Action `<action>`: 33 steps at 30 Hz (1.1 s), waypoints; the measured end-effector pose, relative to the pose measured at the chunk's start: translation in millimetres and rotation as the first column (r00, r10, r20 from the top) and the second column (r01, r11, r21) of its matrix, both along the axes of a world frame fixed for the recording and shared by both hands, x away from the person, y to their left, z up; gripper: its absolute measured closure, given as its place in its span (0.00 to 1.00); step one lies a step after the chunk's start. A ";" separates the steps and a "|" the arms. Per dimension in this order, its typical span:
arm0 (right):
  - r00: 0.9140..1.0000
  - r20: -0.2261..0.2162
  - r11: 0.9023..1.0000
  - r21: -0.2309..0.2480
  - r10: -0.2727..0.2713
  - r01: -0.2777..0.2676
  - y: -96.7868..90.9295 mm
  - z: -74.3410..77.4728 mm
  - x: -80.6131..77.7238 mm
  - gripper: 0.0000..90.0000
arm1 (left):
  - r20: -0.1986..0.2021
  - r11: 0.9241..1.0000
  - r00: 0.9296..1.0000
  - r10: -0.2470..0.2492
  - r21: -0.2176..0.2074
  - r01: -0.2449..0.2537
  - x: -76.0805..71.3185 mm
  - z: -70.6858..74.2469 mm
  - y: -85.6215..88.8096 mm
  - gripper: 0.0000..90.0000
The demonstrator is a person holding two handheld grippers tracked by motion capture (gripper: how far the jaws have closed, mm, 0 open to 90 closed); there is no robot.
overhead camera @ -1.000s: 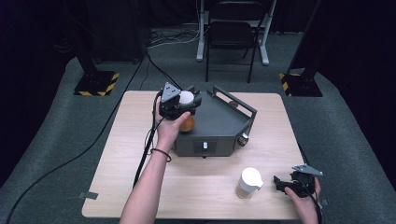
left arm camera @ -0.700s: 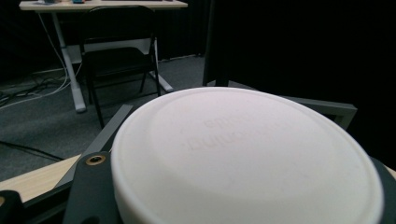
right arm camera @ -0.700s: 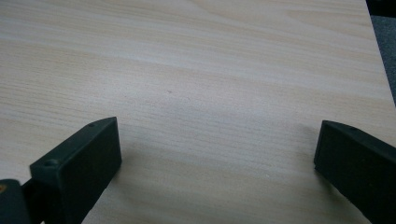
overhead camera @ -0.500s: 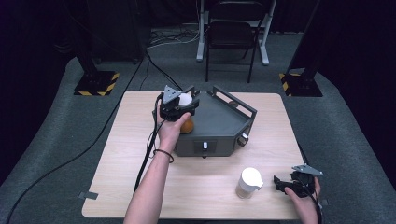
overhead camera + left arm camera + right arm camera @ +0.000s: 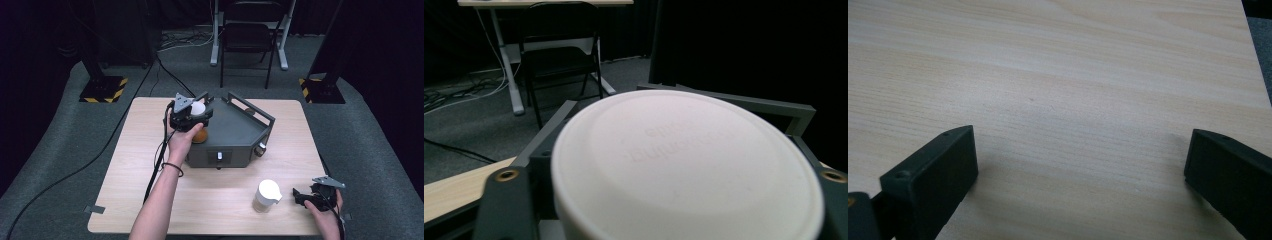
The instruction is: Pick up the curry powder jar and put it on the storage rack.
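Observation:
My left gripper (image 5: 192,112) hovers over the back left corner of a grey machine (image 5: 235,132). A white round lid (image 5: 198,107) lies between its jaws, and in the left gripper view this lid (image 5: 684,160) covers the jaws' inner faces. The jaws have just been opening, with the lid still between them; I see no pad pressing on it. An orange round thing (image 5: 201,136) sits on the machine just under that hand. My right gripper (image 5: 301,196) rests at the table's front right corner, open over bare wood (image 5: 1080,165), with nothing between its jaws.
A white bottle (image 5: 266,196) stands on the table left of the right gripper. The grey machine has a raised rail (image 5: 252,107) along its back and a knob (image 5: 260,148) on its front right. A black chair (image 5: 247,35) stands behind the table.

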State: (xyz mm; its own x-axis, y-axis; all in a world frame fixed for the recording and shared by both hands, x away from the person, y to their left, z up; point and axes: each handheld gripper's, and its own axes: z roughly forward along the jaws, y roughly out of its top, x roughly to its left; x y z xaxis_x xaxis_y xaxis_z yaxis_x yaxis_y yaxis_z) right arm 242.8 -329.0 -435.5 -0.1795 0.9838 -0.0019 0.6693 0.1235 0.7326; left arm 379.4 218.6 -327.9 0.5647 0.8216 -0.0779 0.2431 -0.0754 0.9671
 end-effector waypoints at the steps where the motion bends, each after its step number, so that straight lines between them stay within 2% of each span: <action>1: 1.000 0.000 1.000 0.000 0.000 0.000 0.0 0.0 0.0 0.00 | 0.001 1.000 1.000 -0.002 0.003 0.002 -1.3 1.4 1.1 0.26; 4: 1.000 0.000 1.000 0.000 0.000 0.000 0.0 0.0 0.0 0.00 | 0.011 0.999 1.000 -0.009 0.031 0.008 -7.8 7.1 4.6 0.21; 6: 1.000 0.000 1.000 0.000 0.000 0.000 0.0 0.0 0.0 0.00 | 0.014 1.000 1.000 -0.012 0.029 0.011 -8.7 7.5 5.7 0.19; 7: 1.000 0.000 1.000 0.000 0.000 0.000 0.1 0.0 -0.2 0.00 | 0.019 0.999 0.999 -0.035 0.019 0.035 -10.7 9.7 12.6 0.17; 9: 1.000 0.000 1.000 -0.001 0.001 -0.001 0.2 0.0 -0.5 0.00 | 0.025 0.999 0.999 -0.041 0.019 0.041 -13.7 12.1 18.1 0.15; 11: 1.000 0.000 1.000 -0.001 0.001 -0.001 0.2 0.0 -0.5 0.00 | 0.003 0.999 0.999 -0.044 0.020 0.044 -14.0 16.0 23.1 0.12; 14: 1.000 0.000 1.000 -0.001 0.001 -0.001 0.3 0.0 -0.5 0.00 | 0.010 0.998 0.999 -0.040 0.053 0.039 -19.2 20.0 27.4 0.11; 18: 1.000 0.000 1.000 -0.001 0.001 -0.001 0.2 0.0 -0.4 0.00 | 0.008 0.995 0.998 -0.059 0.078 0.058 -26.3 24.9 34.4 0.08; 25: 1.000 0.000 1.000 -0.001 0.002 -0.002 0.0 0.0 -0.4 0.00 | 0.004 0.994 0.997 -0.072 0.085 0.072 -43.9 21.3 51.5 0.08; 28: 1.000 0.000 1.000 -0.001 0.002 -0.002 0.0 0.0 -0.4 0.00 | -0.010 0.995 0.997 -0.080 0.051 0.081 -49.0 17.2 62.2 0.08; 31: 1.000 0.000 1.000 -0.001 0.002 -0.002 0.1 0.1 -0.4 0.00 | -0.009 0.995 0.998 -0.069 0.072 0.070 -58.0 14.8 68.1 0.08; 33: 1.000 0.000 1.000 -0.001 0.004 -0.004 -0.1 0.0 -0.3 0.00 | -0.014 0.995 0.998 -0.064 0.070 0.065 -63.3 11.5 72.9 0.08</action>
State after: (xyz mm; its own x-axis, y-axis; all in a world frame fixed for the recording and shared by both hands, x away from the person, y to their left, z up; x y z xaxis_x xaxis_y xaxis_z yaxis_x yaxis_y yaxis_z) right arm 242.5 -329.2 -435.5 -0.1831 0.9831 -0.0029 0.6686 0.1266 0.7327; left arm 316.1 291.4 -316.3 0.6158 0.7874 -0.0284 0.2473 -0.1589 0.9558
